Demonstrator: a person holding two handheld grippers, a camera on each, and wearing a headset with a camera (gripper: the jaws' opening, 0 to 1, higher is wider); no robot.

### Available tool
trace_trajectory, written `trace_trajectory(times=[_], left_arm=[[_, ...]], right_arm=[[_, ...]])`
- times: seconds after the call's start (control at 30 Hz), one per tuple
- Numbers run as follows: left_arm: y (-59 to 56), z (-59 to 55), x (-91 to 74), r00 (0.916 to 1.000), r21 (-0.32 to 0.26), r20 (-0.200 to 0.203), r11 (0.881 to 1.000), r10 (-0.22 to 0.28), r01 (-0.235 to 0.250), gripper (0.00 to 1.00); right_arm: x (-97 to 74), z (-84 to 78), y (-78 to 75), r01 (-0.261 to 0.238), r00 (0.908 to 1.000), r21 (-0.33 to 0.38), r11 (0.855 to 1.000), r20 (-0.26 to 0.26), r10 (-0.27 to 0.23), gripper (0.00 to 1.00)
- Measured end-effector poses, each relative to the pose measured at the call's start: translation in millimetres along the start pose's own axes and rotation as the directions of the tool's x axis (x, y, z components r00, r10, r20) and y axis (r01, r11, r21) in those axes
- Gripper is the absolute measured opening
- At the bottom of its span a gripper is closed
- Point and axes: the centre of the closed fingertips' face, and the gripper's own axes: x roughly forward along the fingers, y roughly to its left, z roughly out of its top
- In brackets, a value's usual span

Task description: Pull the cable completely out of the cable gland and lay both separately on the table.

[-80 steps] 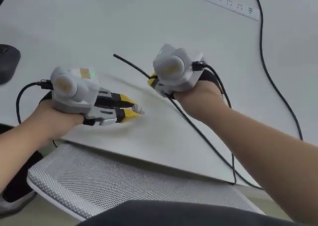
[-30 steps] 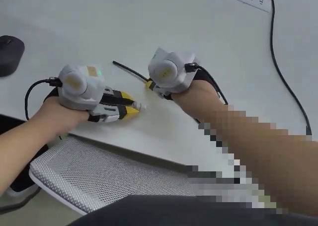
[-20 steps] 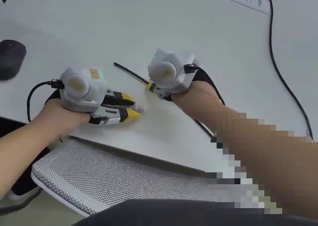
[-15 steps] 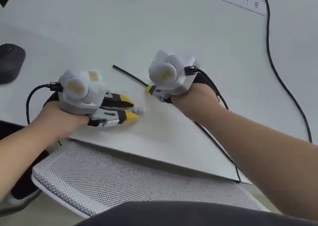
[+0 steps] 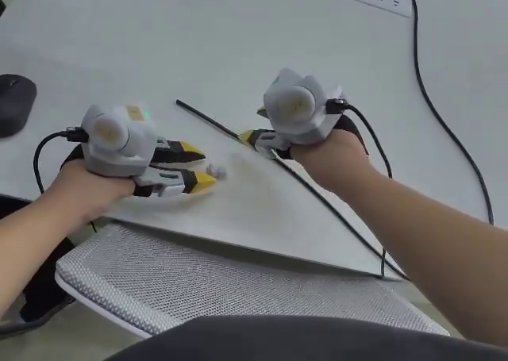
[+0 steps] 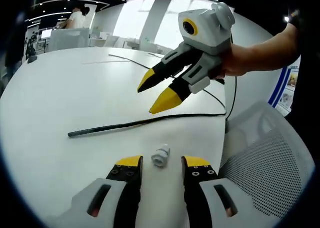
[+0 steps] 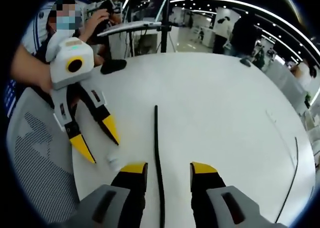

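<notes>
1 white table (image 5: 119, 36), bright open room (image 7: 200, 22)

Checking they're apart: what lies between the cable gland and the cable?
Just bare table, in the left gripper view; cable gland and cable lie apart.

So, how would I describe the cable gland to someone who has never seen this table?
On the white table, look just ahead of the left gripper, whose yellow-tipped jaws stand open. The cable gland is the small whitish piece lying there, apart from the long, thin black cable beyond it.
</notes>
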Motion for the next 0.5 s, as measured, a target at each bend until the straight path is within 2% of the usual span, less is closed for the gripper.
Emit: trace_trajectory(times=[0.23,0.4,0.5], left_arm=[[-5.0,6.1,-16.9,0.9999,-0.006,0.010,1.000,0.012,-0.012,0.38],[-11.0,19.7,-30.7,0.9990,-0.018,0.039,1.000,0.024,-0.023,0.45],[-14.7,25.6,-36.5,0.9985,-0.023,0.049,0.999,0.027,-0.026,0.48]], right_arm=[[-34.5,-0.2,-3.1,0.019,0.9949,0.109,0.994,0.097,-0.029,0.39],[-60.8,-1.6,-4.4,0.015,0.9856,0.172,0.985,0.163,-0.044,0.48],[-74.7,-6.5,-2.6,0.013,0.9825,0.187,0.982,0.180,-0.047,0.52]])
